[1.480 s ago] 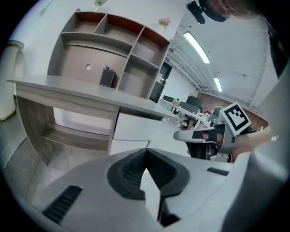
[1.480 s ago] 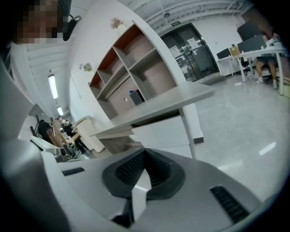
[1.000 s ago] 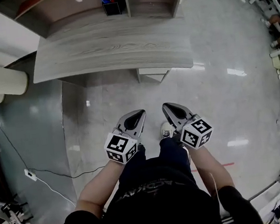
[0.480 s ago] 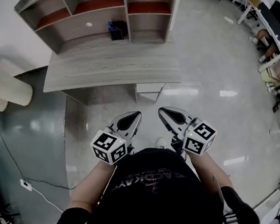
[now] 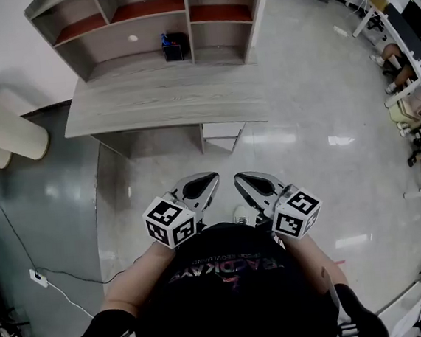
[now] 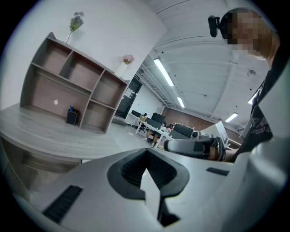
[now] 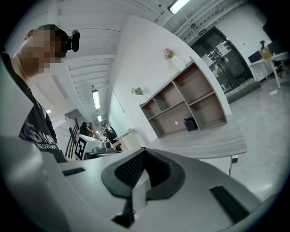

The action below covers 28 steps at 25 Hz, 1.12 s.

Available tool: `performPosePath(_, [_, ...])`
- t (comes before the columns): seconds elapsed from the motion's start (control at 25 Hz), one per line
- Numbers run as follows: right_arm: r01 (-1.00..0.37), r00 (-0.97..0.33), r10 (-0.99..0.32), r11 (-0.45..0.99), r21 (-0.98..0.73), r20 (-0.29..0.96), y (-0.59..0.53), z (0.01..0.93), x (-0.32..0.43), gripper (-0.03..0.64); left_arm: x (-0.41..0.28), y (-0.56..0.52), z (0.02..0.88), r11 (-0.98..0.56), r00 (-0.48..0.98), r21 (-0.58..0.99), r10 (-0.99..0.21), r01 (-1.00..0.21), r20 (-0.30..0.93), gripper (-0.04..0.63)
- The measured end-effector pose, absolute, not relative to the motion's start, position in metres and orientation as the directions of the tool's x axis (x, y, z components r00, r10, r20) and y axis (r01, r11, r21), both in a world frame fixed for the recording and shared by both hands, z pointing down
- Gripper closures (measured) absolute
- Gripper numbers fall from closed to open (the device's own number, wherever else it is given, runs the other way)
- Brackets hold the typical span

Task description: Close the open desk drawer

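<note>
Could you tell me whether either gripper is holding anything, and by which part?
Nothing is held: the left gripper and right gripper are both shut, empty.

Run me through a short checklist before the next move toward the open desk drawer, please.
1. Drawer in view, sticking out under the front edge of the desk: ok.
2. Left tongs shut, nothing between them: ok.
3. Right tongs shut, nothing between them: ok.
4. Tongs touching the drawer front: not ok; both are apart from it, close to the person's torso.
5. Anything poking out of the drawer that would block closing: cannot tell.
</note>
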State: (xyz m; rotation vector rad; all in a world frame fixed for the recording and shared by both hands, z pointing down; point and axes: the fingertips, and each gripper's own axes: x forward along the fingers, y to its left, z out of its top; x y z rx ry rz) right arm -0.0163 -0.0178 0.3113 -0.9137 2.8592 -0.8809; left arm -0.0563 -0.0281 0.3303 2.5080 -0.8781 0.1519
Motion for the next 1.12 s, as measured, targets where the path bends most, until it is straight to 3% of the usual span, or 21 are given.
performPosePath(1.12, [-0.496,-0.849,-0.508,0.673,-0.549,0.144,0.000,0.318,-0.021,0.600,-0.050,-0.012,0.328,-0.706,0.784,0.341,-0.562,-0.620,0.262,0.584])
